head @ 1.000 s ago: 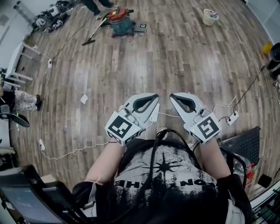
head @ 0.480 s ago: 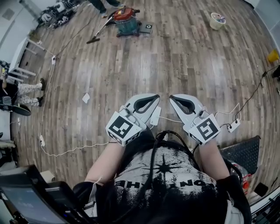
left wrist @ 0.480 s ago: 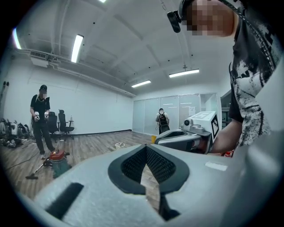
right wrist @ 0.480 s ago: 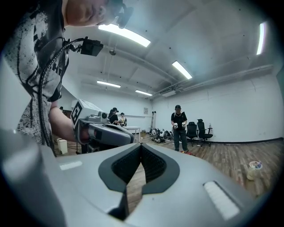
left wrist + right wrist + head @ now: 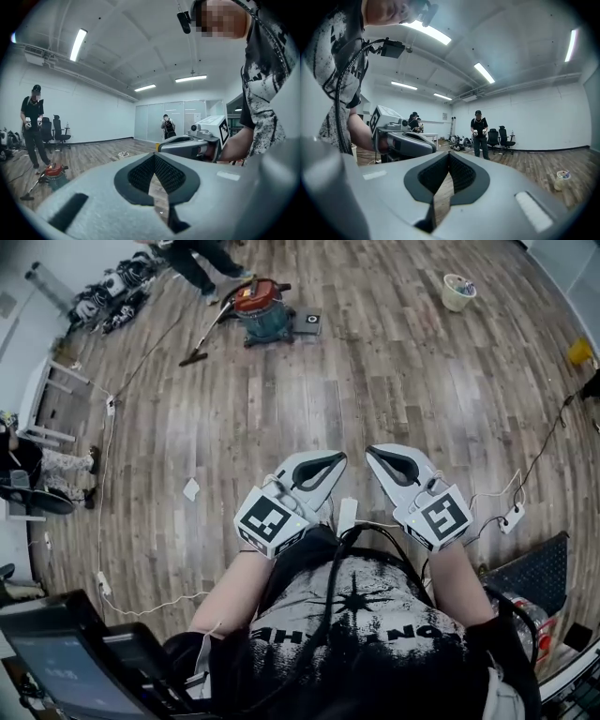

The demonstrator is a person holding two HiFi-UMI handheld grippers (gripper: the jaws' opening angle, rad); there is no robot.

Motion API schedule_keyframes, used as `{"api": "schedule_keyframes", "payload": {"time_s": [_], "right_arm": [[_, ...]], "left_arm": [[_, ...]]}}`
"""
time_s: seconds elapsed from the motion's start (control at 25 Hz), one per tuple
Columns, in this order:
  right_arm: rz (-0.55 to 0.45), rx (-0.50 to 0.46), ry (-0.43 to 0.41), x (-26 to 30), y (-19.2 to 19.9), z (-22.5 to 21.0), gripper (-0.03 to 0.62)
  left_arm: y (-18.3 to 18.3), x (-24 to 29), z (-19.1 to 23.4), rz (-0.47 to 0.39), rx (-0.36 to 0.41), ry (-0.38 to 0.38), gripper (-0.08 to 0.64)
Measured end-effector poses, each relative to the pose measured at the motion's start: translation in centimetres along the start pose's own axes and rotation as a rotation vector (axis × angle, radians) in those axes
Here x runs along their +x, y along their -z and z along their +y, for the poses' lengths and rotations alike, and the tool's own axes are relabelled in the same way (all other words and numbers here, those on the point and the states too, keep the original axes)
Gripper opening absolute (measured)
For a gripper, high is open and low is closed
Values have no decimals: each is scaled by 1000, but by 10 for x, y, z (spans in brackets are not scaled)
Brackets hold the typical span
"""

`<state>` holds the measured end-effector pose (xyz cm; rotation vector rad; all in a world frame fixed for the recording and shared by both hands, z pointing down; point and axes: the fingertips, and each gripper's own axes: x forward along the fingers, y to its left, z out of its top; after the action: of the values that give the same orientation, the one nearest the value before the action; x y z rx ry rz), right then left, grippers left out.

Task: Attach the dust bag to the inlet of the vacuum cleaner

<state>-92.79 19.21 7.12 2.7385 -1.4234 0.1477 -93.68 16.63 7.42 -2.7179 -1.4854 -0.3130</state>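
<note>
The red and teal vacuum cleaner stands far across the wooden floor, its hose and wand trailing to the left. A flat grey square with a round hole lies right beside it; I cannot tell whether it is the dust bag. My left gripper and right gripper are held side by side before my chest, both shut and empty. In the left gripper view the shut left gripper points at the floor, with the vacuum cleaner low at the left. The right gripper is likewise shut.
A person stands by the vacuum. A white bucket sits far right, a yellow object at the right edge. A white power strip with its cable, a paper scrap and a long cord lie on the floor. A black mat is near right.
The paper scrap, power strip and floor cord have slid toward me in the head view: I have carried both shut grippers forward across the floor. Their pose relative to my body is unchanged.
</note>
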Motion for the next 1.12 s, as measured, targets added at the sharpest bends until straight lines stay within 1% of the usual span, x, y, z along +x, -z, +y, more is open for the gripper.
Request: {"api": "schedule_keyframes", "payload": {"time_s": [0.24,0.36,0.48,0.6,0.8,0.96,1.12], "right_arm": [[-24,-10,47,75,-25,-36,8],[-21,-12,63,110,-28,-45,8],[-13,-12,72,138,-26,-52,8],[-4,-19,84,160,-27,-61,8],[26,-44,102,181,-32,-78,8],[25,-50,112,191,-33,-94,8],[44,-48,120,196,-30,-120,8]], "left_arm": [[-23,5,86,-6,35,58,0],[-24,2,123,-13,36,77,0],[-20,0,154,-26,22,85,0],[-14,-1,177,-31,8,96,0],[-18,2,206,-48,-11,102,0],[-16,13,220,-44,-19,120,0],[-20,36,237,-45,-23,129,0]]}}
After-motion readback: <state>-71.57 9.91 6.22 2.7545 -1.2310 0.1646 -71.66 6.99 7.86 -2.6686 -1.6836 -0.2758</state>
